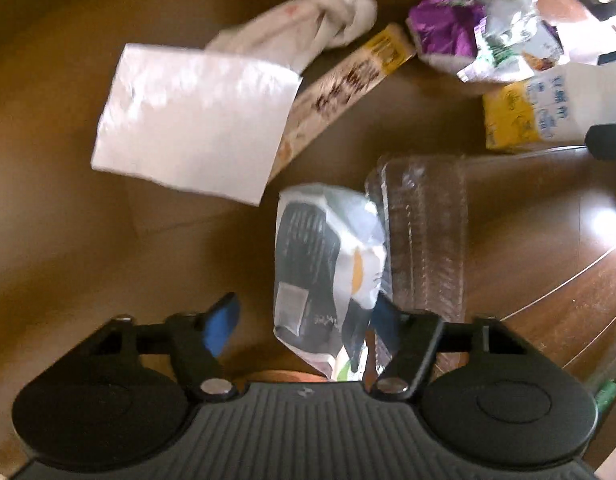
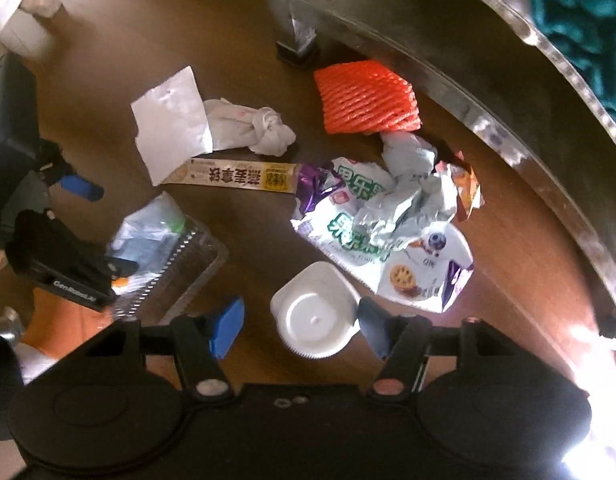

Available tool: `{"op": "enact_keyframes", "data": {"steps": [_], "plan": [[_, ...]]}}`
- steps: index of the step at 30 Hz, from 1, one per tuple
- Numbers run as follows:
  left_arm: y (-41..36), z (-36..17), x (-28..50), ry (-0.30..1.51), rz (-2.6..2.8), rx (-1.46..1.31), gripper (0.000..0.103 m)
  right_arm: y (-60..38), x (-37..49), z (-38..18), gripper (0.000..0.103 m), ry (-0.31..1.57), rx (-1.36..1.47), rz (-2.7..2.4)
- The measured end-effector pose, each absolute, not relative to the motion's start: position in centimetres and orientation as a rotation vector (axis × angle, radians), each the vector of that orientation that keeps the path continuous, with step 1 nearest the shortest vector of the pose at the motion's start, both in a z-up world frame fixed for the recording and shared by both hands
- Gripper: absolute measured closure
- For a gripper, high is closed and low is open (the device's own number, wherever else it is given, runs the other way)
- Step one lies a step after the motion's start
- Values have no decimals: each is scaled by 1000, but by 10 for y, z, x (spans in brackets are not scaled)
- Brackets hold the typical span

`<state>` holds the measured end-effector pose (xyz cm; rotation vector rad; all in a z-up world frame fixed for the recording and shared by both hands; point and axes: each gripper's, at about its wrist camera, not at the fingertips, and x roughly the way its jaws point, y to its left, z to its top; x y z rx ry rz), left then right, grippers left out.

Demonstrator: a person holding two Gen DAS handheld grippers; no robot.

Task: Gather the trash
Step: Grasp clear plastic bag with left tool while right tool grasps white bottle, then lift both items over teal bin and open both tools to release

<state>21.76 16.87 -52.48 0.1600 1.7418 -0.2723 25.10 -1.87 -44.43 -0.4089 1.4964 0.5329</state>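
Note:
Trash lies scattered on a brown wooden floor. My left gripper (image 1: 303, 326) is open around a crumpled white and grey plastic bag (image 1: 324, 268) that lies beside a clear plastic tray (image 1: 424, 224). My right gripper (image 2: 303, 326) is open around a white milk carton (image 2: 316, 312), seen from its capped end. The left gripper (image 2: 99, 228) also shows in the right wrist view, over the bag (image 2: 147, 228) and tray (image 2: 187, 276). Nearby lie a white paper sheet (image 1: 195, 120), a knotted tissue (image 2: 259, 128), a long snack box (image 2: 243, 176) and a crumpled snack wrapper (image 2: 388, 232).
An orange foam net (image 2: 368, 100) lies near a metal furniture leg (image 2: 295, 20) and a curved metal base rim (image 2: 508, 120). The milk carton (image 1: 548, 104) sits at the right of the left wrist view, beside a purple wrapper (image 1: 448, 28).

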Motion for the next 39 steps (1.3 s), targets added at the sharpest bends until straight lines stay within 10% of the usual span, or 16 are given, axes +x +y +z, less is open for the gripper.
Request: {"op": "enact_keyframes", "data": {"steps": [13,26,39], "plan": [[174,-541,212,1791,-295,124,94,-18,256,-466,45,1521,-454,508],[174,-481,230,1692,-313,198,98,-28,237,-405,46,1461,-392,507],[125,-296,259,1325,-397,359,98,-62,220,-224,46,1198,-319,506]]}}
